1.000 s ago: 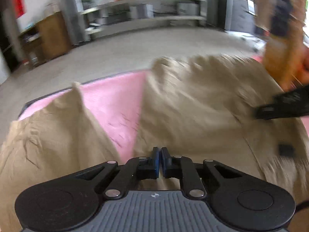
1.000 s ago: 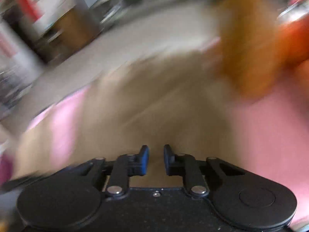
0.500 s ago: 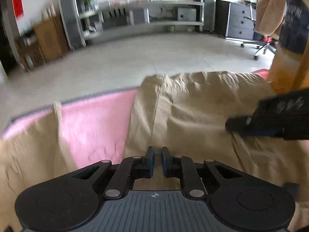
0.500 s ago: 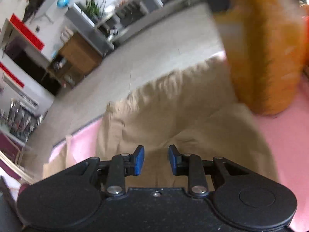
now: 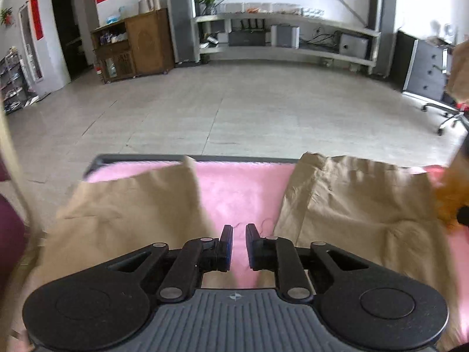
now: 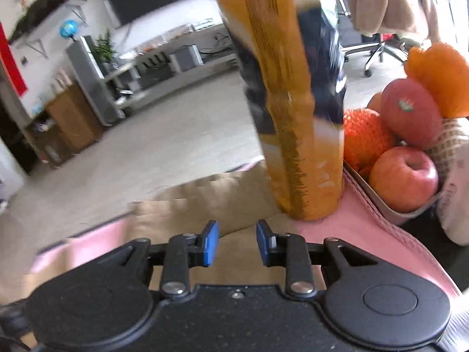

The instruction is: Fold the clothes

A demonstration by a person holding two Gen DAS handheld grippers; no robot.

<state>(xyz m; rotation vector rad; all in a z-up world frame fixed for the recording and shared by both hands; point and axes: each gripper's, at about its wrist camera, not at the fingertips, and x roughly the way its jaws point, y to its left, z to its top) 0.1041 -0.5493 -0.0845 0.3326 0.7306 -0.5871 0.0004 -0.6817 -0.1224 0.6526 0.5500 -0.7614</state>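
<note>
Lowest in the left wrist view, the left claw (image 5: 236,242) hangs released, its blue-lined fingers a small way apart with nothing between them; only the pink cloth (image 5: 240,187) on the counter shows through the gap. The claw sits right over the bare pink wedge between two spreads of the khaki garment (image 5: 360,202), which looks like a pair of trousers lying flat with one leg (image 5: 132,205) running to the lower left of the frame and the other part to the right. That spread-out lay suits folding: both halves are flat and reachable from the middle.

In the right wrist view the right claw (image 6: 236,242) is also released, wider apart than the left, holding nothing. It hovers over a doubled edge of the khaki garment (image 6: 205,202) at the frame's centre, where one layer appears to lie over another; whether that is a fold made on purpose or just a rumple I cannot tell.

Just beyond, a tall orange and dark packet (image 6: 296,111) stands upright at the garment's far edge, blurred, probably only stored there. To its right, a tray of fruit (image 6: 401,146), apples and oranges, sits on the pink cloth, clear of the trousers.

Farthest off lies the tiled floor (image 5: 234,111), then a wooden cabinet (image 5: 137,44) at upper left and a long shelf (image 5: 287,29) along the back wall.
</note>
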